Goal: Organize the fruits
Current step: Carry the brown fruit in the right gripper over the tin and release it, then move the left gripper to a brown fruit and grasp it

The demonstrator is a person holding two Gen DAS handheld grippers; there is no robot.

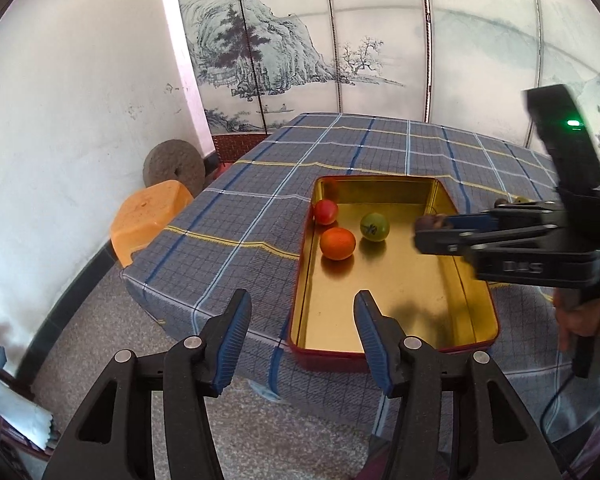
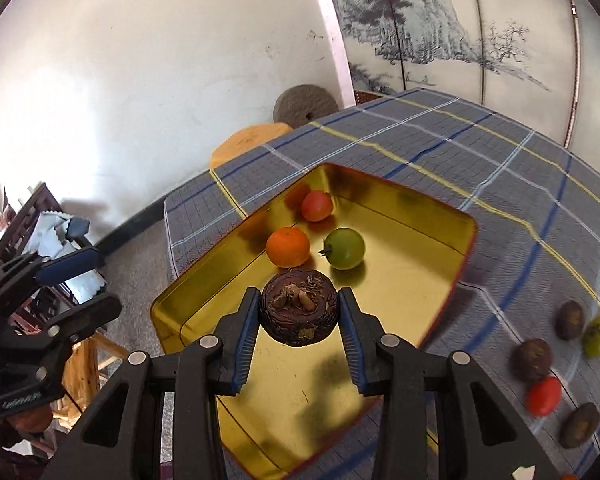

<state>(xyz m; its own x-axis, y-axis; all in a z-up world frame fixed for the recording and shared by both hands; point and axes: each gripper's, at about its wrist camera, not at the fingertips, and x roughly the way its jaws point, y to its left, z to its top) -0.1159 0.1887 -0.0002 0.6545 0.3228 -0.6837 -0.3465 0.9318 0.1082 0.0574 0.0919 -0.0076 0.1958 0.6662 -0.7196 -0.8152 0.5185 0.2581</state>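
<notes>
A gold tin tray (image 1: 404, 280) (image 2: 420, 280) with red outside lies on the checked tablecloth. It holds a red fruit (image 1: 325, 211) (image 2: 317, 205), an orange fruit (image 1: 337, 243) (image 2: 288, 247) and a green fruit (image 1: 374, 227) (image 2: 344, 249). My right gripper (image 2: 299, 312) (image 1: 432, 230) is shut on a dark brown wrinkled fruit (image 2: 299, 307) (image 1: 428, 223) and holds it above the tray's right side. My left gripper (image 1: 302, 324) (image 2: 72, 280) is open and empty, near the tray's front left corner.
Several loose fruits lie on the cloth right of the tray: brown ones (image 2: 532, 359), a red one (image 2: 544, 396) and a green one (image 2: 597, 336). An orange stool (image 1: 148, 216) and a round millstone (image 1: 173, 166) stand left of the table. A painted screen (image 1: 340, 40) stands behind.
</notes>
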